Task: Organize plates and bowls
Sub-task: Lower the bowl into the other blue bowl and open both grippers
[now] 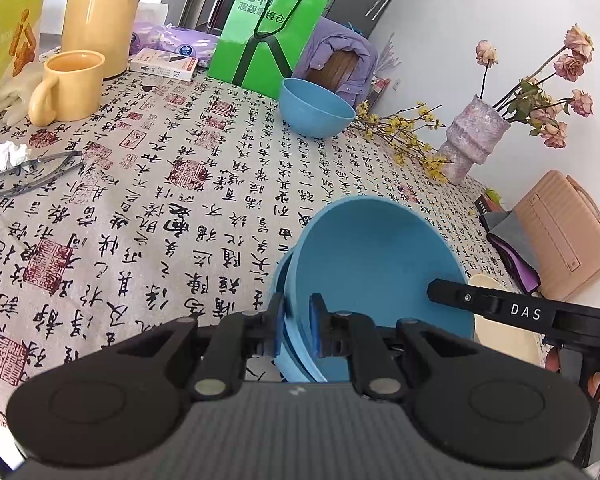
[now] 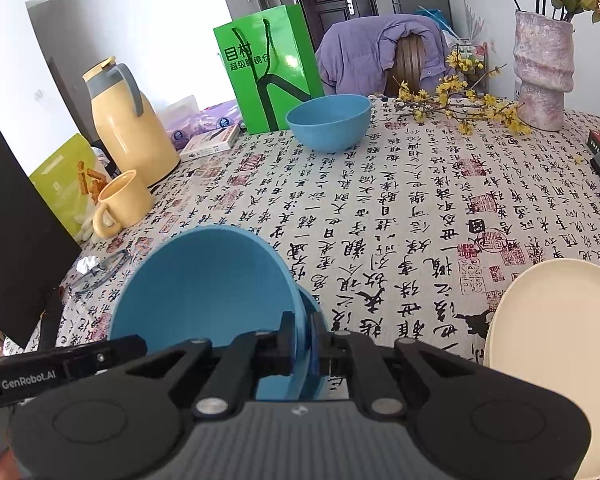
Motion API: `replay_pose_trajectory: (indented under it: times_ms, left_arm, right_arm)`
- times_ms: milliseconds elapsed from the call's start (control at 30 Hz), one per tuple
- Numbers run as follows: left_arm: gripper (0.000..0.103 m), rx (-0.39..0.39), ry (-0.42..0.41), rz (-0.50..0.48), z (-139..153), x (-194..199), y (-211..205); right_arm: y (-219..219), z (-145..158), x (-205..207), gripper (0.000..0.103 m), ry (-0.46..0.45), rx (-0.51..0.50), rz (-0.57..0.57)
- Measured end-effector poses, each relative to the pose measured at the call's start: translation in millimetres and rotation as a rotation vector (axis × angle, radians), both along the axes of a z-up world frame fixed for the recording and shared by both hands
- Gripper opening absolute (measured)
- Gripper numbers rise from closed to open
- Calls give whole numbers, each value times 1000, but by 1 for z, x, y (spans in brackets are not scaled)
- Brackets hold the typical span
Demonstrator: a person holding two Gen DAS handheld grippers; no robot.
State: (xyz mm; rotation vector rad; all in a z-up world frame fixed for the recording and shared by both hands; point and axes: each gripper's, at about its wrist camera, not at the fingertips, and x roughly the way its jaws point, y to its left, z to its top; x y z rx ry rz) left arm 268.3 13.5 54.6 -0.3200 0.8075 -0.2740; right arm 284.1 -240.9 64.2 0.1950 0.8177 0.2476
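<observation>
Here both the left gripper (image 1: 296, 326) and right gripper (image 2: 302, 346) pinch the rim of the nested blue bowls (image 1: 376, 264), fingers nearly closed.

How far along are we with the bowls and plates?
Done: two blue plastic bowls look nested. In hand: both the left hand-held gripper and right hand-held gripper clamp that stack's rims. Left: the far blue bowl and cream round plate sit apart.
</observation>
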Motion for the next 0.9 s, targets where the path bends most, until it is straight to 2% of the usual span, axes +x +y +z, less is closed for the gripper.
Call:
replay_pose_trajectory:
  times_ms: [200,433,633,767,833,900]
  left_arm:
    - [15,11,-23,-5,1,5,5]
    - [17,16,-10,-9,-3,13,3]
    - [29,29,-18,-15,-3,14,4]
    - [35,67,-75,-29,3,3,5]
    - [39,79,-122,-29,8,-8,6]
    - [50,105,-190,-20,13,-23,7]
  right_arm:
    - [-5,-3,5,11,-5,2,-12]
    - [-6,1,4,14,-47,-46,-12]
    - [-7,-1,3,15,-55,-50,5]
    - [-6,6,-7,15,-103,-76,17]
    - [-9,13,-18,21,-145,-82,26]
    - [-11,18,-32,33,-194,-88,22]
